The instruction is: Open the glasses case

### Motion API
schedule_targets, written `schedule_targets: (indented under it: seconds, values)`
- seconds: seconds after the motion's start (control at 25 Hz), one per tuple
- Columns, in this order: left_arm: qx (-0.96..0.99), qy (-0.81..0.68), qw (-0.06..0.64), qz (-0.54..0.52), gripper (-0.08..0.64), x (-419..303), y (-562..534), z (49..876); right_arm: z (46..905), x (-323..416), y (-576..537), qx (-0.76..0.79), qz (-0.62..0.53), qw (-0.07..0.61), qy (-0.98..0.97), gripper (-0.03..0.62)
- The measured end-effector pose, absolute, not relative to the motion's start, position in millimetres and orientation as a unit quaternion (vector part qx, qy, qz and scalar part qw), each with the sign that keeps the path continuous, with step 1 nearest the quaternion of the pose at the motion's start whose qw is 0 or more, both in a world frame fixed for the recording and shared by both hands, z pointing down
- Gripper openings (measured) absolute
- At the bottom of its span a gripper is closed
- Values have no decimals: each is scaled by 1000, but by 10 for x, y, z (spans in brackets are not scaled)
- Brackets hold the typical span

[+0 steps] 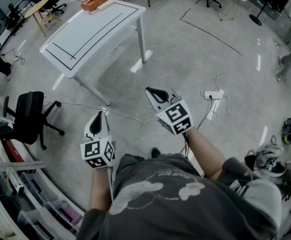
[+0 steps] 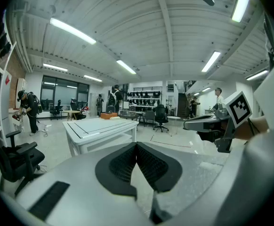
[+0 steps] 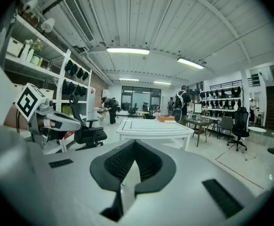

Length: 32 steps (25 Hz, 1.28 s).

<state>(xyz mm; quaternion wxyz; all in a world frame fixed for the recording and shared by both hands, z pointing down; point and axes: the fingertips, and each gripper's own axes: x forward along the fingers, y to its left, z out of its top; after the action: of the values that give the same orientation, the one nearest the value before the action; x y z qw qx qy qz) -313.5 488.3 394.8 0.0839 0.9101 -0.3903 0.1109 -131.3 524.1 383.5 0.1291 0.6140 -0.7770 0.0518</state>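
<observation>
Both tongs, left gripper [image 1: 101, 116] and right gripper [image 1: 154, 92], carried low with jaws pressed together on nothing, likely just in transit, well short of the white table [image 1: 85, 34]; orange box [image 1: 94, 1] at its far end, probably the glasses case; open floor between, cable [image 1: 128, 117] crossing, office chair [image 1: 30, 115] left.

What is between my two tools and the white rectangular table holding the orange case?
Head view: only grey floor crossed by a thin white cable separates the left tool and right tool from the white rectangular table.
</observation>
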Motion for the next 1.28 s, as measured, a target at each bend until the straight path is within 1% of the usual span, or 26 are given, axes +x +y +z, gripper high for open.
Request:
schedule_targets:
  seconds: [0.44, 0.68, 1.0, 1.28]
  values:
    - [910, -390, 76, 116, 2, -3082, 5078, 3924, 3824, -1157, 5461, 623, 57, 126, -770, 0]
    - [908, -390, 87, 125, 2, -3099, 4940, 4032, 4017, -1060, 5383, 626, 69, 141, -764, -2]
    - [910, -383, 106, 119, 2, -2948, 4204, 4193, 4227, -816, 4852, 641, 95, 150, -747, 0]
    - [915, -372, 101, 120, 2, -2695, 3078, 4272, 4326, -591, 3762, 651, 100, 165, -734, 0]
